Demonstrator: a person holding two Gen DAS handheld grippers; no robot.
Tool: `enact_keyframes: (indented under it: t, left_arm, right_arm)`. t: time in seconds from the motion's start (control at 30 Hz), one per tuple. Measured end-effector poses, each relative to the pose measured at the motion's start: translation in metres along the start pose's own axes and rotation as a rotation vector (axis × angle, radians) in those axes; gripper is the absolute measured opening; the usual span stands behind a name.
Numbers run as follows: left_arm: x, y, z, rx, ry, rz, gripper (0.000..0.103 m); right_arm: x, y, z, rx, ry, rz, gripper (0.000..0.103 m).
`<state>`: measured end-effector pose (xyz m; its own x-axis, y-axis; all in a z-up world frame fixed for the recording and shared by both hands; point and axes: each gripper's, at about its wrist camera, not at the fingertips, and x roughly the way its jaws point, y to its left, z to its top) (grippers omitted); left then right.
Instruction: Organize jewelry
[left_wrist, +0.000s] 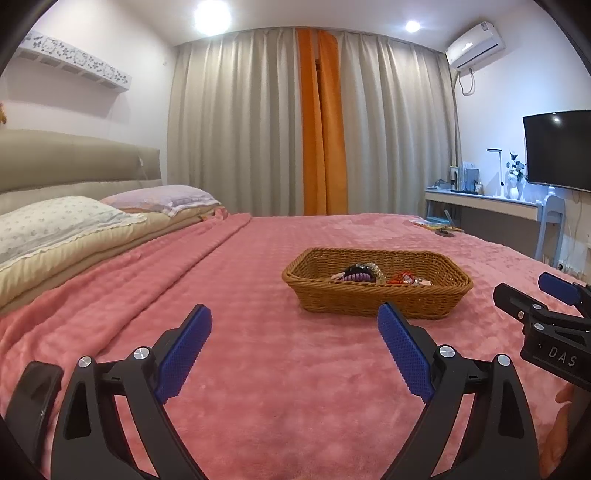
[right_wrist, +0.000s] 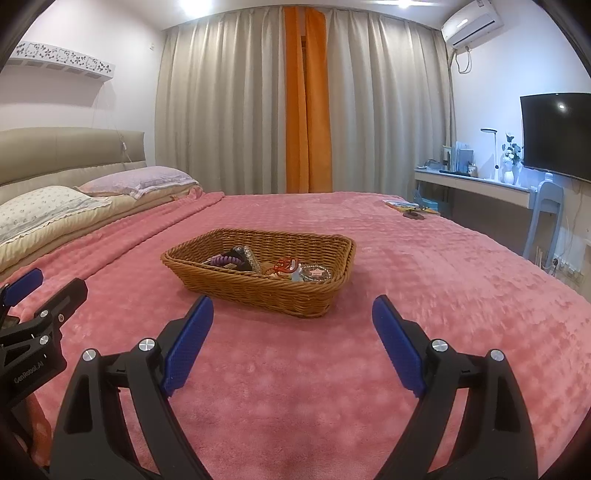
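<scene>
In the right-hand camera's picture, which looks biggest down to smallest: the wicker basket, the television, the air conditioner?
1. Wicker basket, though nearness to the camera inflates it.
2. Television, partly cut off at the edge.
3. Air conditioner, smallest.

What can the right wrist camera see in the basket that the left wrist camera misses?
Only the right view shows the round star-patterned piece lying in the basket, looking over the rim. Only the left view shows the right tool from the side, at its right edge. Both show the wicker basket on the pink blanket, the purple coil inside it, and open, empty tools.
</scene>
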<state>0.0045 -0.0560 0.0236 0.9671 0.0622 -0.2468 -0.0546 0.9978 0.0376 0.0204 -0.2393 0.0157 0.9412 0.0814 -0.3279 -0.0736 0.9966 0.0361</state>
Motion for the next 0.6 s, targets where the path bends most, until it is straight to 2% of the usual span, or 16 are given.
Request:
enact_keyframes:
  t: [0.6]
  left_arm:
    - [-0.0018,-0.0008,0.0005,0.000,-0.005,0.006,0.089]
  right_arm:
    - [0.0022,-0.0027,-0.0011,0.007,0.009,0.009,0.084]
